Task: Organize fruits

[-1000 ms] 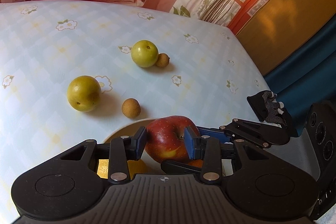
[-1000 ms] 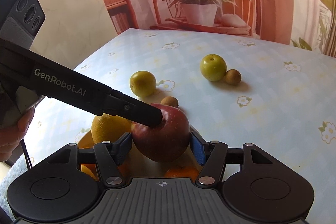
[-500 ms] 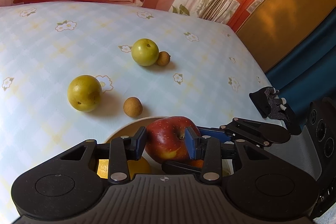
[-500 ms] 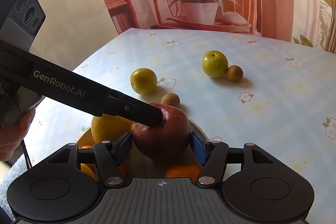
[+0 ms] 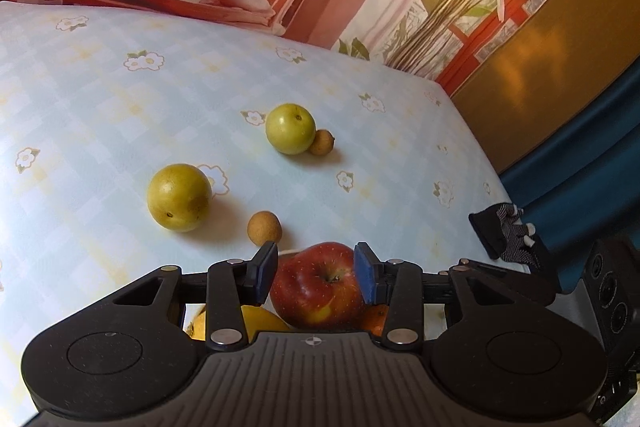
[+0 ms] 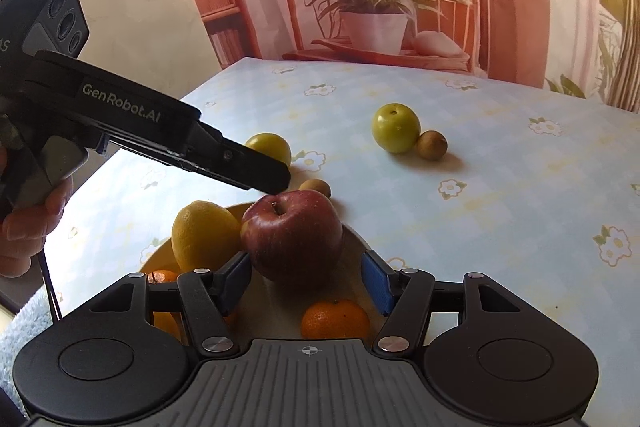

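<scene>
A red apple (image 6: 292, 235) rests in a cream bowl (image 6: 356, 239) together with a large yellow citrus (image 6: 202, 239) and a mandarin (image 6: 335, 319). My left gripper (image 5: 316, 263) hovers over the apple (image 5: 320, 287) with its jaws opening; its blue pads stand clear of the fruit. In the right wrist view its fingertips (image 6: 276, 181) sit just above the apple's top. My right gripper (image 6: 306, 283) stands open at the bowl's near side, with a gap between its right pad and the apple.
Two yellow-green round fruits (image 5: 290, 129) (image 5: 179, 197) and two small brown fruits (image 5: 321, 142) (image 5: 264, 228) lie on the flowered tablecloth (image 5: 100, 99) beyond the bowl. The table's edge runs down the right of the left wrist view. A hand (image 6: 24, 227) holds the left gripper.
The left gripper's pads have spread off the apple's sides and its fingertips have risen from the apple's shoulder to just above its top. The right gripper has stayed put.
</scene>
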Action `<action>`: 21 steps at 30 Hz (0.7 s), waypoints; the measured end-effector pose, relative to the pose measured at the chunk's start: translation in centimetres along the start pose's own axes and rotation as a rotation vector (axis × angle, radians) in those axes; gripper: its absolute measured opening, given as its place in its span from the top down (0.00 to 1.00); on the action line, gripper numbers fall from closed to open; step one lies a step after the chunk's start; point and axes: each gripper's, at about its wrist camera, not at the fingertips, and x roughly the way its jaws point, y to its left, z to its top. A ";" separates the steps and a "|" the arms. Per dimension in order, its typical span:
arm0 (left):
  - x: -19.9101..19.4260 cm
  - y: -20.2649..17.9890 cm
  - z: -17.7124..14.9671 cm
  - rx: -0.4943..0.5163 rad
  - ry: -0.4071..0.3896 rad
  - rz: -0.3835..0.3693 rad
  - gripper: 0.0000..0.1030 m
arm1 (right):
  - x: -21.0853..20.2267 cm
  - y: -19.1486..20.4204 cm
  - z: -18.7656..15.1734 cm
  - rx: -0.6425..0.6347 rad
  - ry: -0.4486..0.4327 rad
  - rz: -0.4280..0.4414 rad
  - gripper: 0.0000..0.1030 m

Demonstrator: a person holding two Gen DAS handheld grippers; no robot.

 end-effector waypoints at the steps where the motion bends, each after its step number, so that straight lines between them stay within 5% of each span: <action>1: -0.4 0.2 0.2 -0.004 -0.017 0.001 0.55 | -0.2 -0.2 0.1 0.002 -0.007 -0.004 0.45; 10: -3.1 2.1 2.3 -0.025 -0.136 0.091 0.55 | -1.6 -1.8 2.0 -0.017 -0.063 -0.041 0.47; 21: -1.8 4.3 2.8 -0.033 -0.147 0.188 0.48 | 0.4 -4.3 4.5 -0.046 -0.078 -0.111 0.51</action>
